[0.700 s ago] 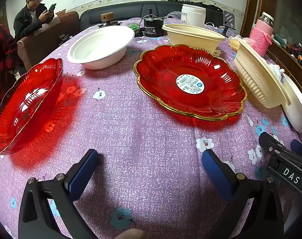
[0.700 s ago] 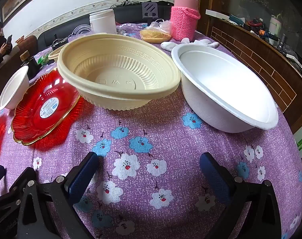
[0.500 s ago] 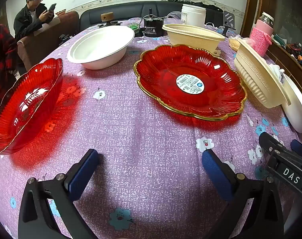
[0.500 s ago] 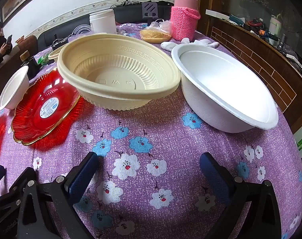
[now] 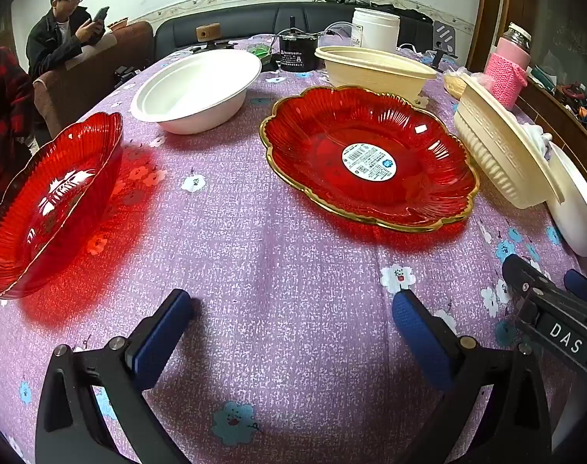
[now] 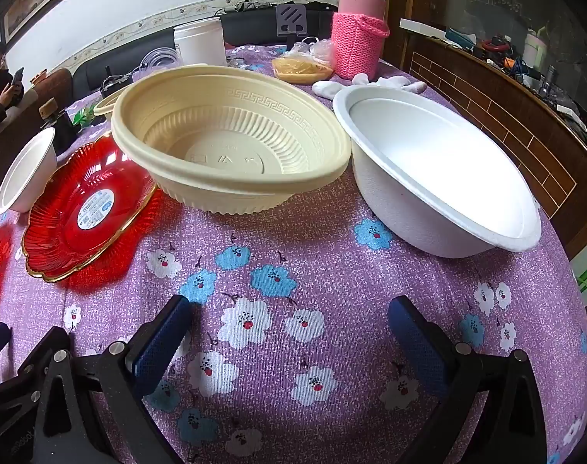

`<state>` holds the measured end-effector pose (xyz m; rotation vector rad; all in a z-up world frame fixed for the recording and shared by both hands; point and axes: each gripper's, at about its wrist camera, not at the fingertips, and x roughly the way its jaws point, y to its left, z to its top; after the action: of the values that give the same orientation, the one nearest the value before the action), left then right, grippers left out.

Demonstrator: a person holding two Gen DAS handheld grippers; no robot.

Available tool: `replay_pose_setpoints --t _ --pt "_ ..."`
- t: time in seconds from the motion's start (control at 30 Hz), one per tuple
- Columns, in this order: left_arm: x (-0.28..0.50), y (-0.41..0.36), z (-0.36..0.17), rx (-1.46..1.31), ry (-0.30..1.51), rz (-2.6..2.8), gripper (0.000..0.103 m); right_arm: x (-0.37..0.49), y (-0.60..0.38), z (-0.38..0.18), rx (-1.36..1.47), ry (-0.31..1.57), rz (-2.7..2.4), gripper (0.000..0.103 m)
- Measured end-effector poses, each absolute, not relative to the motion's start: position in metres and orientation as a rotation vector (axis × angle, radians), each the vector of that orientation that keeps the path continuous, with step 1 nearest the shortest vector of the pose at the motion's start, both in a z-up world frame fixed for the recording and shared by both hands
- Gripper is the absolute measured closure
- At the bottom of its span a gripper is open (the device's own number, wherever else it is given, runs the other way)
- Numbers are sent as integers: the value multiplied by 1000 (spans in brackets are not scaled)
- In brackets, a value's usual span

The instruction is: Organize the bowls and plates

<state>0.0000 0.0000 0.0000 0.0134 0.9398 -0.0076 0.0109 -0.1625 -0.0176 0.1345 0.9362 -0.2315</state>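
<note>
Both grippers — left gripper [image 5: 291, 319], right gripper [image 6: 287, 319] — hover, jaws apart and empty, over the floral tabletop [image 5: 255, 239]; gold-rimmed red plate [image 5: 367, 158] at frame centre-right, cream bowl [image 6: 231, 147] and white bowl [image 6: 436, 170] beyond the right gripper.

Both grippers hang low side by side, left gripper [image 5: 289, 321] and right gripper [image 6: 287, 319], jaws spread wide, gripping nothing.
</note>
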Motion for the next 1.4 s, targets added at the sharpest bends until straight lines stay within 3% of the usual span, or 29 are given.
replay_pose_setpoints --t 1.03,1.1,1.13,1.4 --pt "-41 0 4 70 1041 -127 0 -11 -159 -17 125 987 -190 1" --pt "-52 10 11 6 1040 -192 6 -16 -161 -15 117 985 -185 1" --pt "-59 17 18 -34 1026 -227 12 -18 -160 -16 114 985 -179 1" --pt "-141 122 128 -69 573 -82 11 -35 -151 -14 36 1009 -30 1"
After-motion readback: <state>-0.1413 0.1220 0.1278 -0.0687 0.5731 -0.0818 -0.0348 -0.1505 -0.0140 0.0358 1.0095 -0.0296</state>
